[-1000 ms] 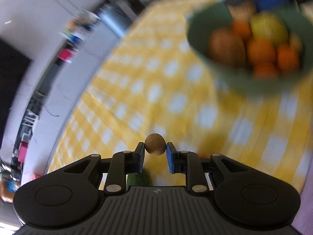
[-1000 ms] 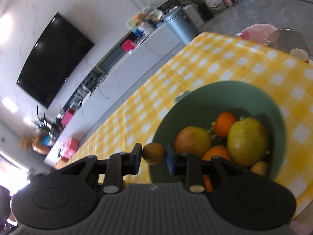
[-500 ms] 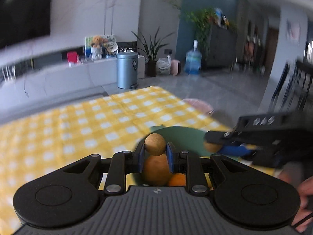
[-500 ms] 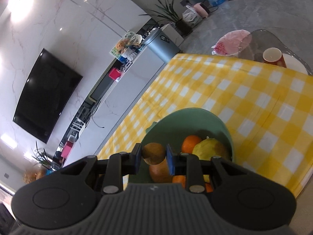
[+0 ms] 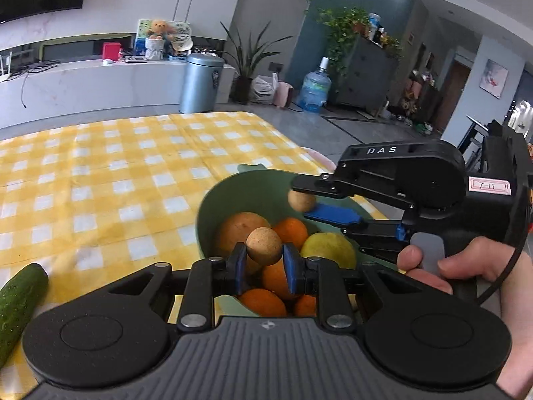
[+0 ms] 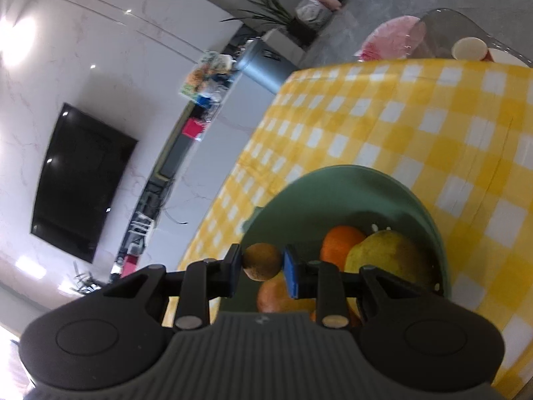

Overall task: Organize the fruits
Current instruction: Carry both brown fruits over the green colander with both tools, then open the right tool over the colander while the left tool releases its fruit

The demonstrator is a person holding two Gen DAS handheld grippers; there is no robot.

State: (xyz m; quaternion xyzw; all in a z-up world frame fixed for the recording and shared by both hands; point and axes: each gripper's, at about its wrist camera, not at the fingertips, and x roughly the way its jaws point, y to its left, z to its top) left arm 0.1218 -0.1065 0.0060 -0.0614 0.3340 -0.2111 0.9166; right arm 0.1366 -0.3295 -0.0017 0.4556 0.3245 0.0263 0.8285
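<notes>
A green bowl on the yellow checked tablecloth holds oranges, a yellow-green pear and a large brownish fruit. My left gripper is shut on a small round tan fruit, held over the bowl's near side. My right gripper comes in from the right, shut on a similar small brown fruit above the bowl. In the right wrist view the right gripper holds that fruit over the bowl, with an orange and the pear beside it.
A green cucumber lies on the cloth at the lower left. The tablecloth stretches away to the left and back. Beyond the table's far edge stand a grey bin, a water jug and plants. A pink cushion lies past the table corner.
The left gripper has swung up from over the cloth to level over the bowl, with its fruit. The right gripper, fruit held, has closed in over the bowl beside the left.
</notes>
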